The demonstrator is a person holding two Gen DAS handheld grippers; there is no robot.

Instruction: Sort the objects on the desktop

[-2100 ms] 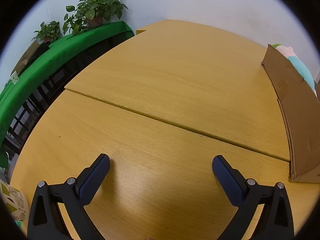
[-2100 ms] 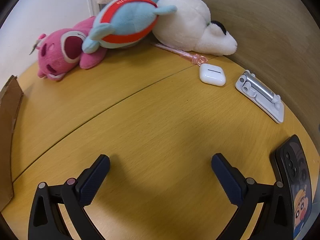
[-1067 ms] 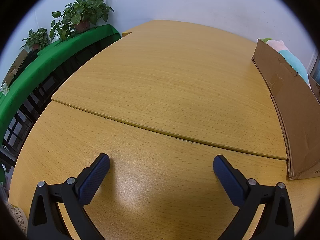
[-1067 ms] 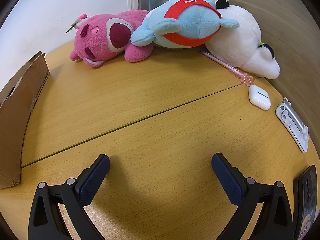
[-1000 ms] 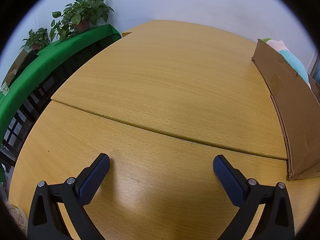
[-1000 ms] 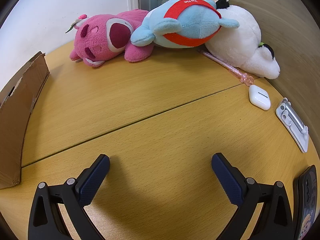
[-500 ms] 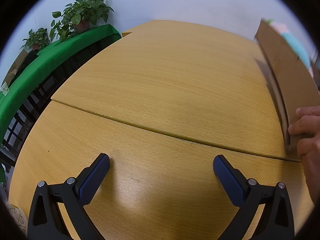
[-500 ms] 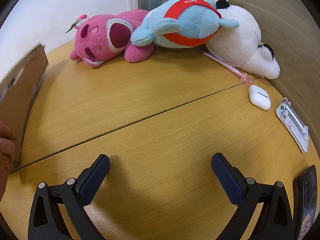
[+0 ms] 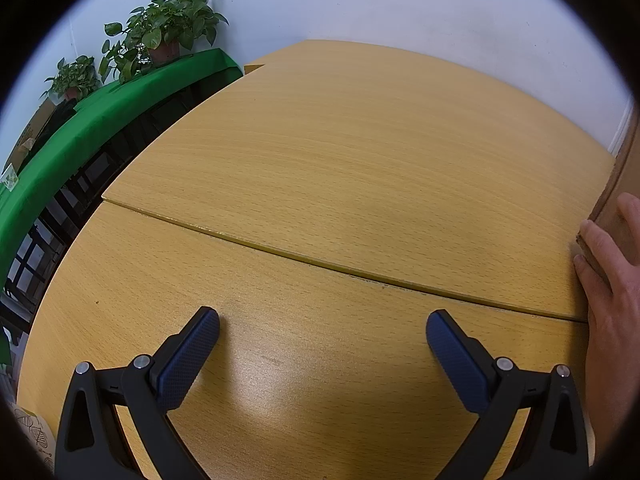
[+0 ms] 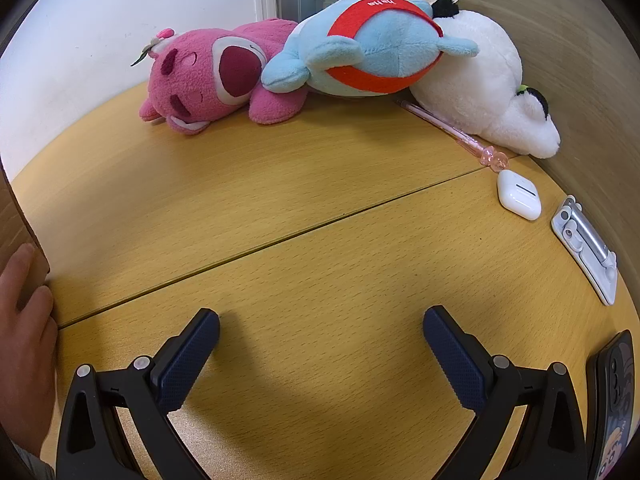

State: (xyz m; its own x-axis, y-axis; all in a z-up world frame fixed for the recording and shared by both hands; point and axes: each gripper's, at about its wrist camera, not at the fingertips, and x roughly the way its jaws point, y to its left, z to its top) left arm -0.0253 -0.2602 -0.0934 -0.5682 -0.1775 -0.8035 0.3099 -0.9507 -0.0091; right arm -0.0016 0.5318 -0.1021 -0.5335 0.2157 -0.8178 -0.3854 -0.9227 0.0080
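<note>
Brown cardboard box [image 9: 624, 184] is touched by a bare hand [image 9: 612, 280] on the wooden tabletop [image 9: 360, 168], while the left claw [image 9: 322, 334] and right claw [image 10: 320, 332] sit wide open, holding nothing.

A bare hand [image 9: 612, 280] now grips the cardboard box [image 9: 624, 200], which has shifted away from the left gripper's [image 9: 322, 334] view centre.

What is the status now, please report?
Left gripper open, empty. Right gripper open, empty. Plush toys, earbud case, phone untouched. Bare hand on cardboard box between grippers.
</note>
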